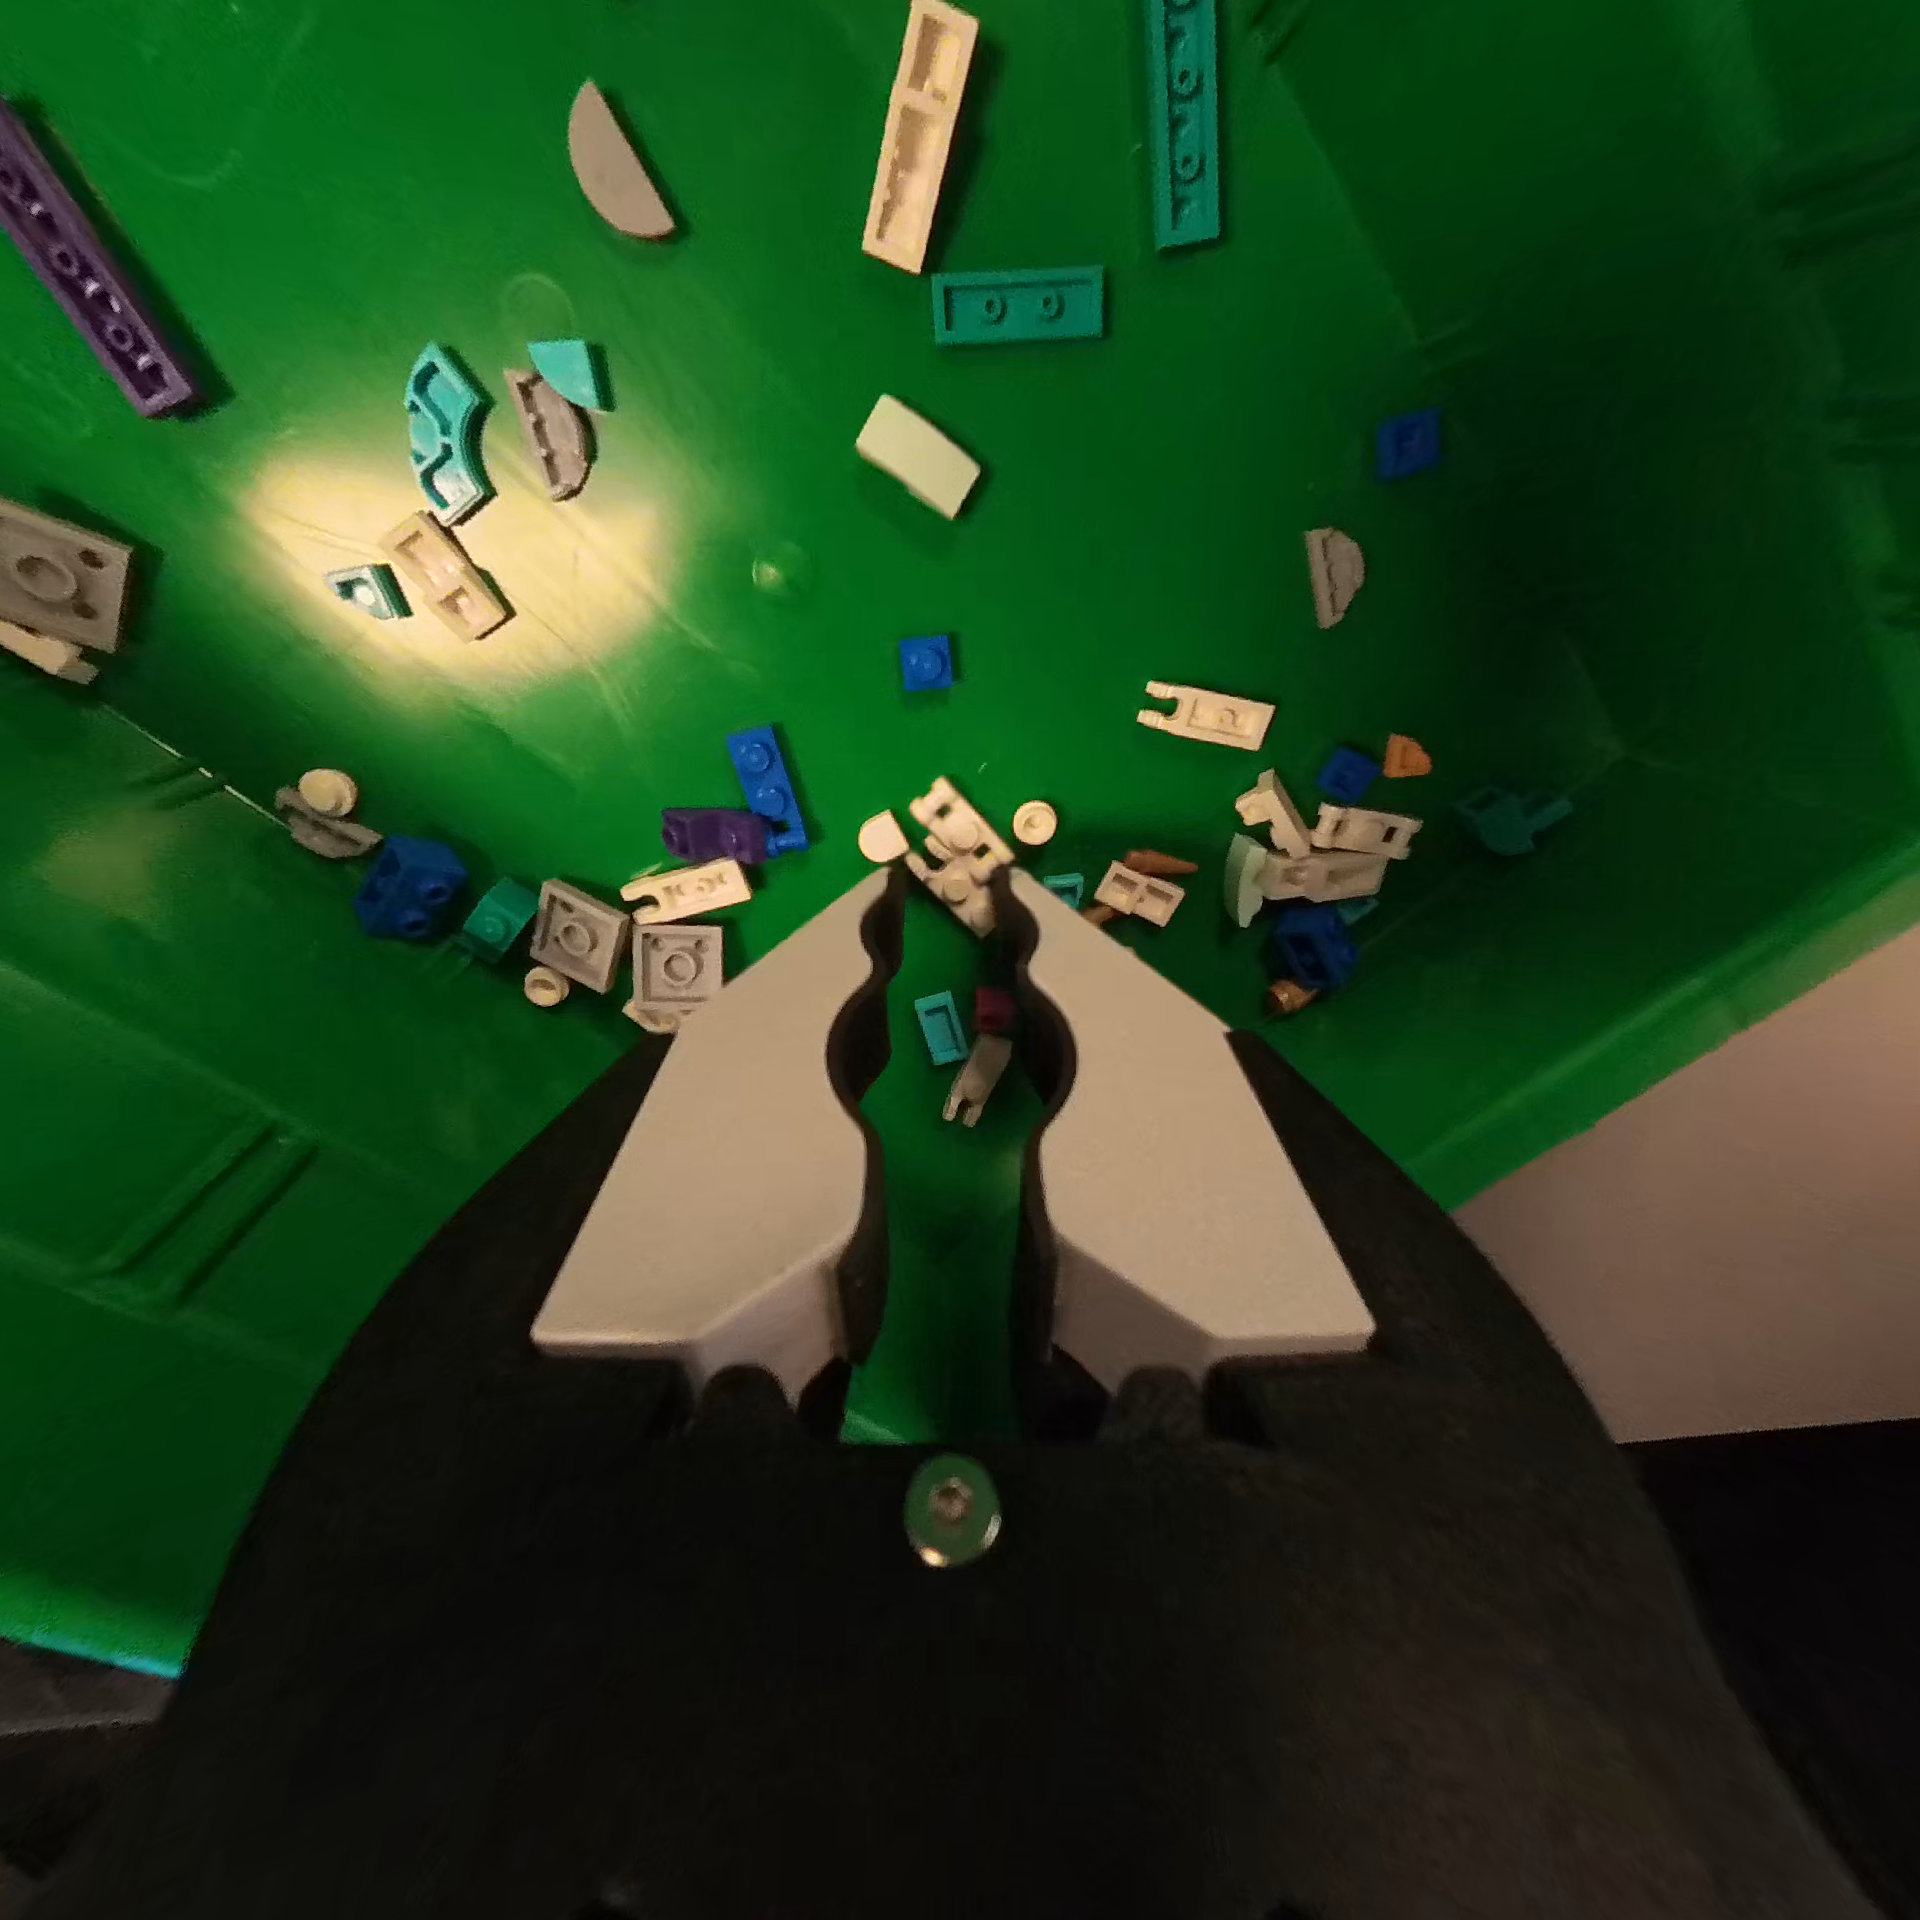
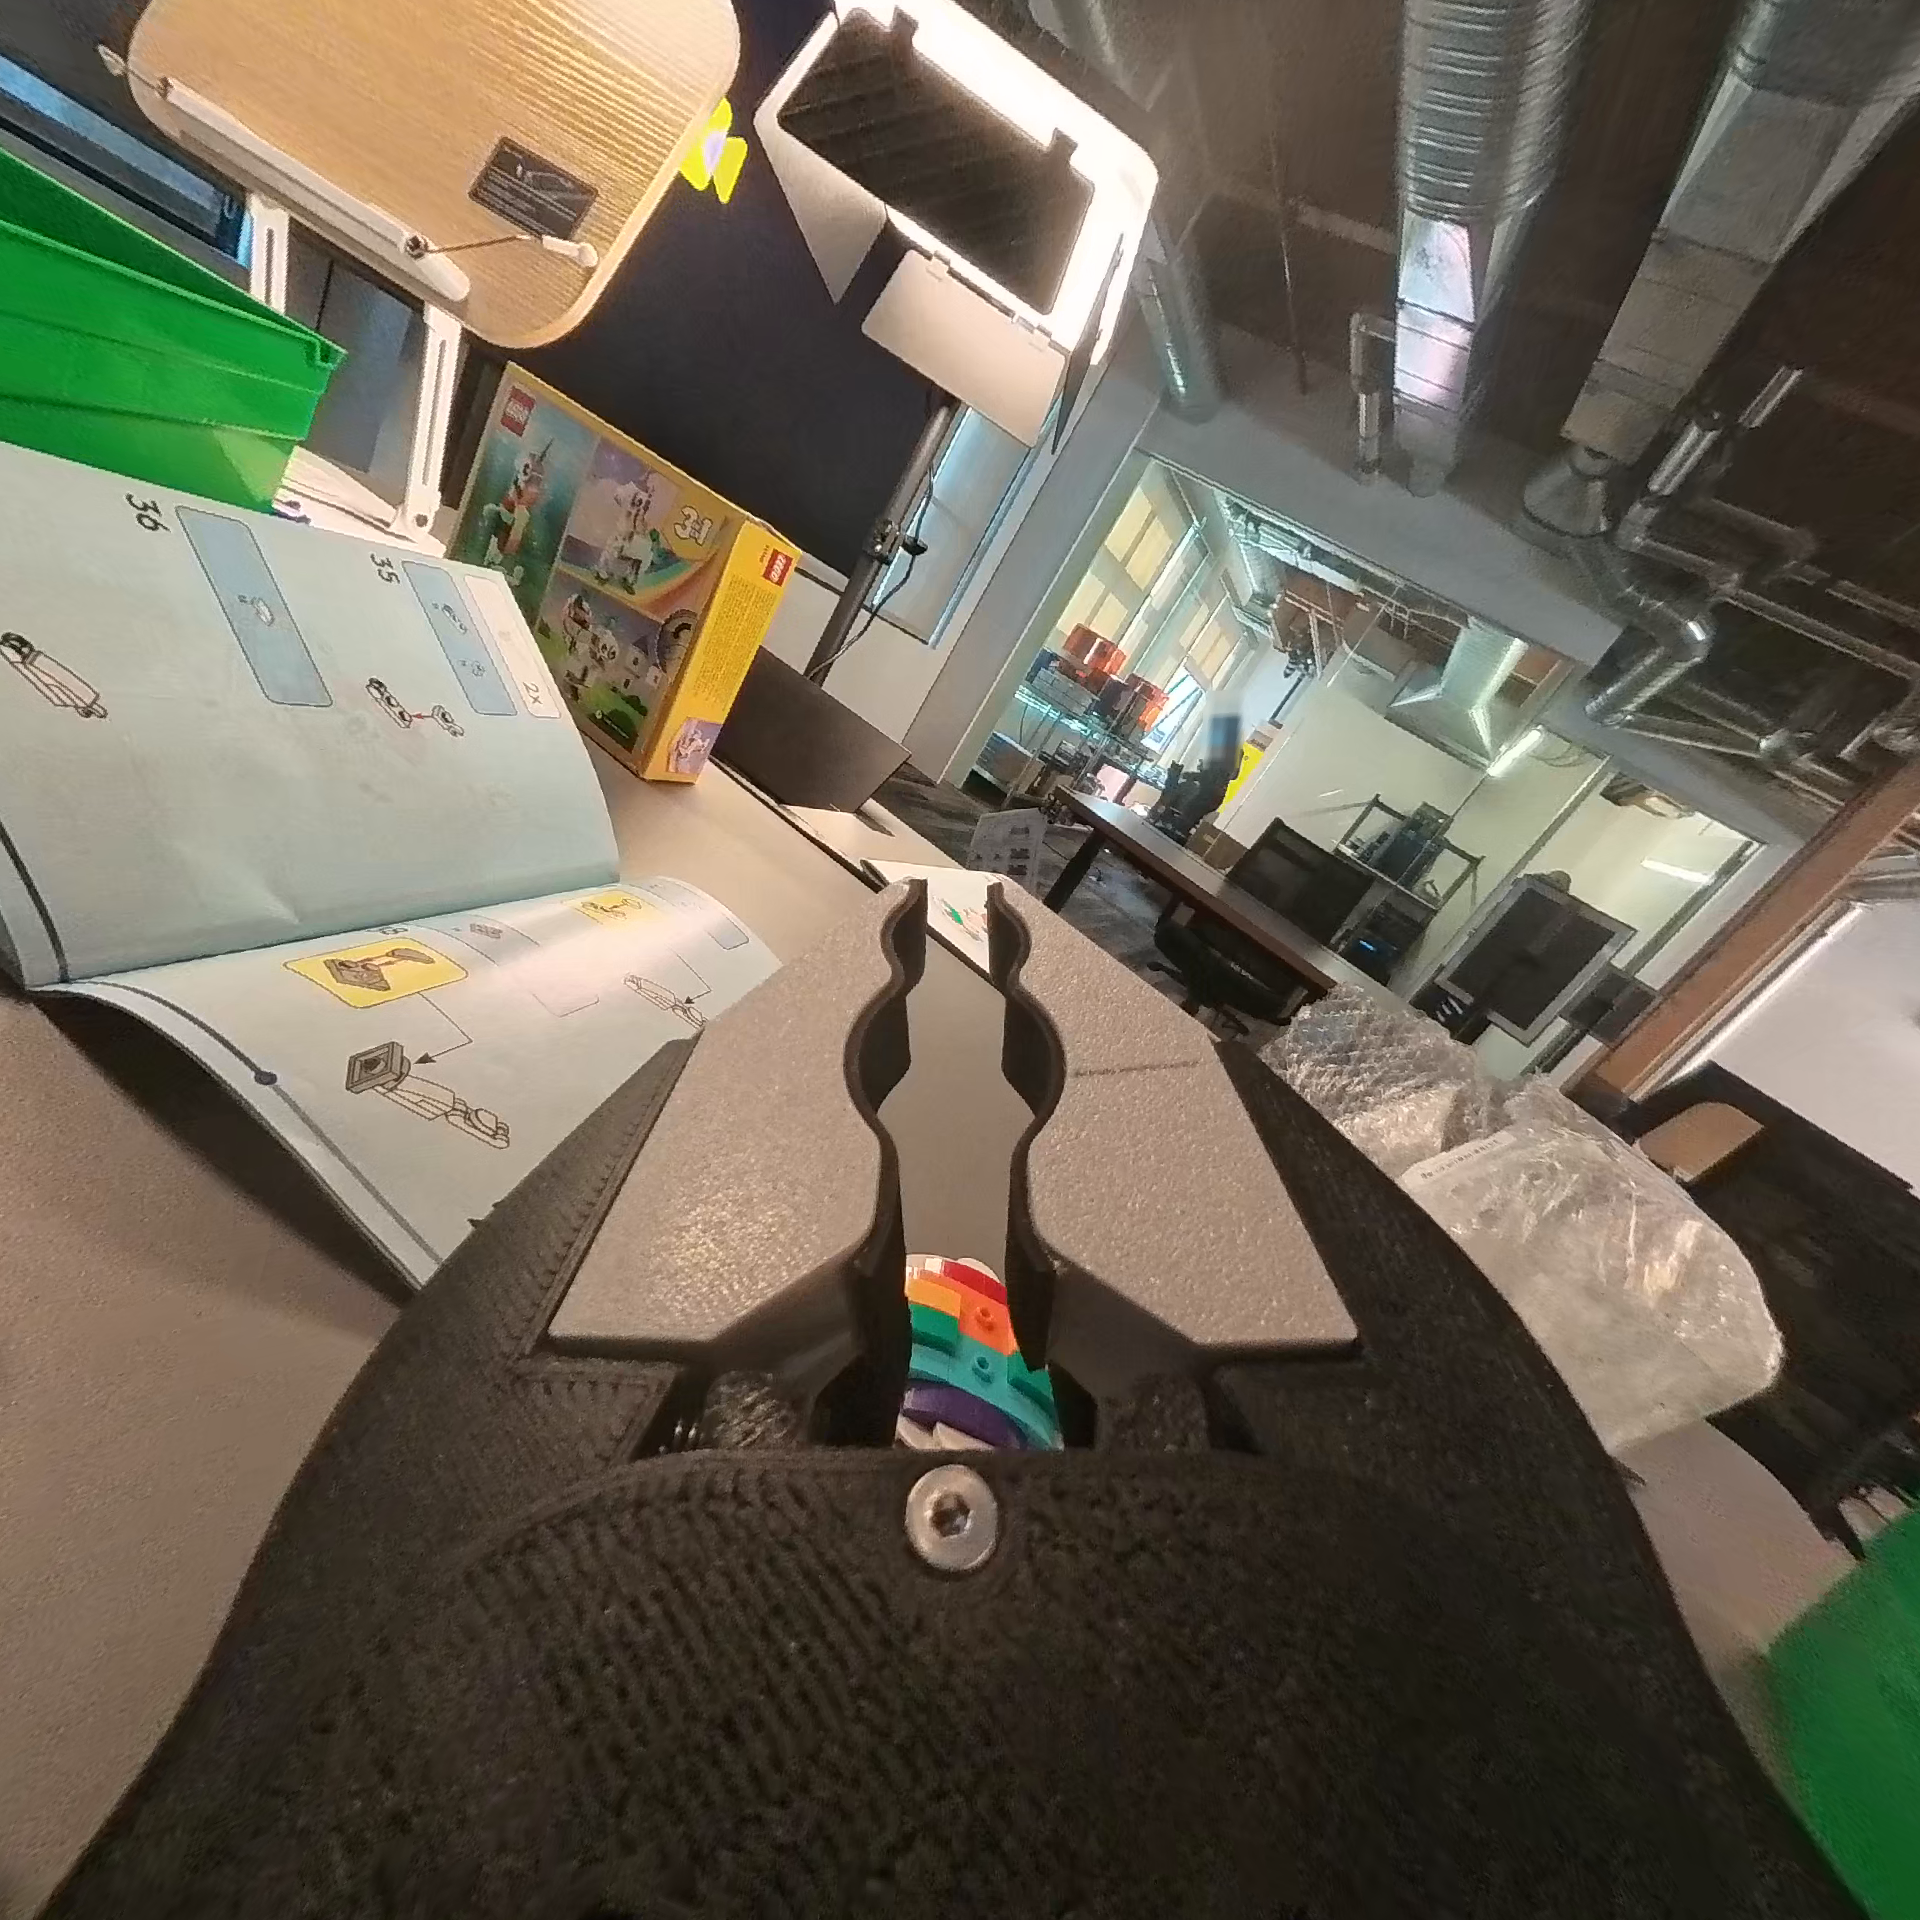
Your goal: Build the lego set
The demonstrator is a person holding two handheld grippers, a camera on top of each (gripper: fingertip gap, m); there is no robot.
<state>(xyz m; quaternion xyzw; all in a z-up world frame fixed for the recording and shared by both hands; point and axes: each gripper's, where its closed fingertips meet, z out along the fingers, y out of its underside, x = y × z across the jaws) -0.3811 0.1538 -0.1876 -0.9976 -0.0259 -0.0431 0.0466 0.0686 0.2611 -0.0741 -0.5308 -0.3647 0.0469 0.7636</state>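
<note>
Left gripper [image 1: 948, 883]: clenching on a small white assembly [image 1: 958, 857] at its tips, judged to be lifting it for fitting.
Green tray [image 1: 1558, 1091]: spreading loose pieces across its floor, most crowding its near edge.
Right gripper [image 2: 958, 909]: idling with jaws parted and empty, angled over the rainbow build [image 2: 961, 1351] on the desk [image 2: 156, 1351].
Instruction booklet [image 2: 312, 727]: lying open toward the desk's left edge for reference.

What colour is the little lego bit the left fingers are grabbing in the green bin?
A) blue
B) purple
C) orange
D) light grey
D: in the left wrist view, the small light grey piece sits pinched between the tips of the left gripper, over the floor of the green bin.
</note>
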